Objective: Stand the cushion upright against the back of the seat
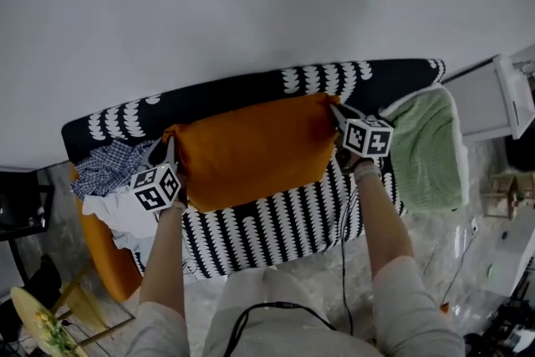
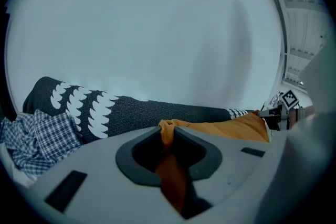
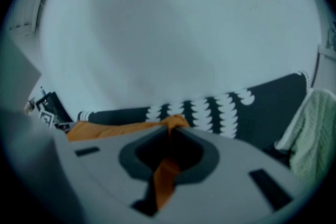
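I'm gripping the orange fabric cushion (image 1: 251, 150) at both short ends. The left gripper (image 1: 165, 148) is sitting on the cushion's left end. In the left gripper view its fingers (image 2: 100, 181) are standing nearly together, pinching a bunched fold of the orange cover that is running down through the narrow gap between them. The right gripper (image 1: 338, 116) is doing the same on the right end: its fingers (image 3: 236, 186) are almost fully closed, clamping a thin twisted strip of the orange cover.

The cushion is lying lengthwise over the black sofa with white scallop print (image 1: 276, 221), stretching between the two grippers with its broad face turning up toward the head camera. Its far long edge is running right by the sofa backrest (image 1: 334, 78); I can't confirm contact. In both gripper views its top edge is sitting below the top of the backrest. I can't tell whether its near edge is resting on the seat.

A blue-and-white checked cloth (image 1: 107, 167) is bunching at the sofa's left end, just beside the left gripper, with a white cloth (image 1: 113, 215) next to it. A pale green knitted throw (image 1: 426, 148) is draping over the right end, near the right gripper. A plain white wall (image 1: 251, 4) is filling the view behind the backrest.
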A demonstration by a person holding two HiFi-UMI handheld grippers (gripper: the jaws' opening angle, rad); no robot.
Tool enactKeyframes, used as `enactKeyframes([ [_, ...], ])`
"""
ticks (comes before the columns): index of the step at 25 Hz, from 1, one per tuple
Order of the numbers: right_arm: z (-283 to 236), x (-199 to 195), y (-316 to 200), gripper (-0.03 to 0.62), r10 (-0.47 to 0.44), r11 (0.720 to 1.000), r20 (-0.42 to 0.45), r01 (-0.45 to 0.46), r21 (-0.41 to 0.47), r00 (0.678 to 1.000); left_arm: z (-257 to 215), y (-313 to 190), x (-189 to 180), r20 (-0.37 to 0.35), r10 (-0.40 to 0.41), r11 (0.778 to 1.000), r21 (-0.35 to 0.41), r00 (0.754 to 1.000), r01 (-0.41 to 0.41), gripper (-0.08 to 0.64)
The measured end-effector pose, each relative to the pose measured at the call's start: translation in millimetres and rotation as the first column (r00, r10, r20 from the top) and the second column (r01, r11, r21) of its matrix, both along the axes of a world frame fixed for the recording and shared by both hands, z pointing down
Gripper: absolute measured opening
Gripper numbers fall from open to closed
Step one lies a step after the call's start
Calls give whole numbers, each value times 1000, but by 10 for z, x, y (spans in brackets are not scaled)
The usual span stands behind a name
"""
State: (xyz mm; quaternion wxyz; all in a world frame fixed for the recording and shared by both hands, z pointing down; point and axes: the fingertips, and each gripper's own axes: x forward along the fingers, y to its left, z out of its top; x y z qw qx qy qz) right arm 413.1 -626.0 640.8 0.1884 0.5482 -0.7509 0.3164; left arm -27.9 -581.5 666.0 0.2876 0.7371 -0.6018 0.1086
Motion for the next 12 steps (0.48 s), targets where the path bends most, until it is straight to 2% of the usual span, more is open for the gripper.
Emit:
enactKeyframes([
  [3, 58, 17, -3, 35, -7, 1000, -35, 7, 9, 999, 15, 0, 46, 45, 36, 999, 18, 998, -36, 71],
  [6, 85, 17, -21, 53, -15, 1000, -74, 17, 24, 997, 9, -11, 44, 67, 34, 999, 33, 997, -36, 71],
  [9, 95, -5, -32, 149, -12, 999, -64, 14, 30, 998, -29, -6, -27, 135, 4, 998, 56, 991, -12, 106],
  [12, 65, 8, -34, 243, -1, 999, -76, 4, 42, 997, -95, 2, -152, 182, -35, 997, 81, 983, 21, 207],
])
